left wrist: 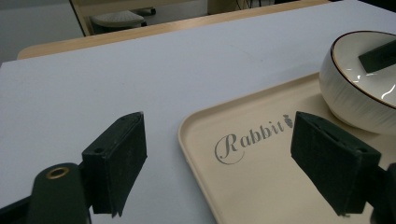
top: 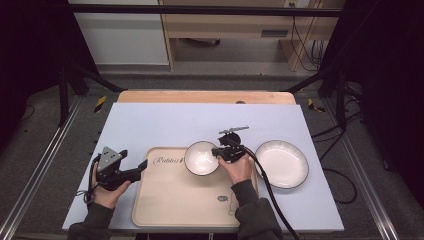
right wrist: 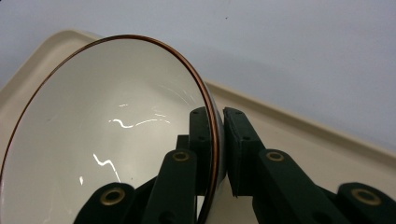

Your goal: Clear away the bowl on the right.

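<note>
The white bowl [top: 201,158] with a dark rim sits over the far edge of the beige tray [top: 170,200]; whether its base touches the tray is hard to tell. The right gripper [top: 220,152] pinches the bowl's rim, one jaw inside and one outside the wall. A white plate [top: 281,163] lies on the pale mat [top: 165,122] just right of the tray. The left gripper [top: 142,166] hovers at the tray's left edge, jaws spread wide with nothing between them.

Left gripper [left wrist: 215,163] fingers [left wrist: 116,163] apart — astride tray [left wrist: 261,186] corner, bowl [left wrist: 359,88] beyond.
</note>
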A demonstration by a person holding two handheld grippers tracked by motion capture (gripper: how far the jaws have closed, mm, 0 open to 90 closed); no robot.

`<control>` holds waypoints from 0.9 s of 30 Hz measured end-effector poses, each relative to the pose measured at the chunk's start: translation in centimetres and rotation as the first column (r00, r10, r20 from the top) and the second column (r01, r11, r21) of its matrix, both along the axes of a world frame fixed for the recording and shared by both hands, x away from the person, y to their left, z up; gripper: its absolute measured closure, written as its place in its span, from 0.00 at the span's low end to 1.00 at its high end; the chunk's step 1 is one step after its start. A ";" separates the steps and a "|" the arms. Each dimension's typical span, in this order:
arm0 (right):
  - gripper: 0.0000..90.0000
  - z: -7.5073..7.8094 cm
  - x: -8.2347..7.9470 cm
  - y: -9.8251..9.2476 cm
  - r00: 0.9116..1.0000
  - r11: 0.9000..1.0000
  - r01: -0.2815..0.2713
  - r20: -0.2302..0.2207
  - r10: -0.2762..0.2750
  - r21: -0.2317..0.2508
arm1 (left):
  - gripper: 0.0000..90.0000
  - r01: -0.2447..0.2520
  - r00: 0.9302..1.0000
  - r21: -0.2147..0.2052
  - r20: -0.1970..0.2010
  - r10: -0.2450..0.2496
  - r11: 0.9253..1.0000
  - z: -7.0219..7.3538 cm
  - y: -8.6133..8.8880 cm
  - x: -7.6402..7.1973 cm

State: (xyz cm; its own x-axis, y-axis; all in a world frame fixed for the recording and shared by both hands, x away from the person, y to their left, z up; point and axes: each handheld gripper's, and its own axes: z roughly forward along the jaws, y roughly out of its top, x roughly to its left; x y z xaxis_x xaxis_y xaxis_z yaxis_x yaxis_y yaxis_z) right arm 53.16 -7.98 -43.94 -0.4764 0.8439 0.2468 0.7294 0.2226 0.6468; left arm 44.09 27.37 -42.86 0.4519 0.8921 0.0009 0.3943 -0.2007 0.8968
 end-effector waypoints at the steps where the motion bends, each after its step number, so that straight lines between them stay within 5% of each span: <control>1: 0.92 0.0 0.0 0.0 1.000 1.000 0.003 -0.004 -0.003 0.001 | 0.20 0.001 1.000 0.001 -0.001 -0.001 1.000 0.0 0.0 0.0; 27: 0.92 -0.9 0.7 -0.1 0.999 1.000 0.006 -0.033 -0.006 0.000 | 0.20 0.000 1.000 0.002 0.000 0.000 1.000 0.0 0.0 0.0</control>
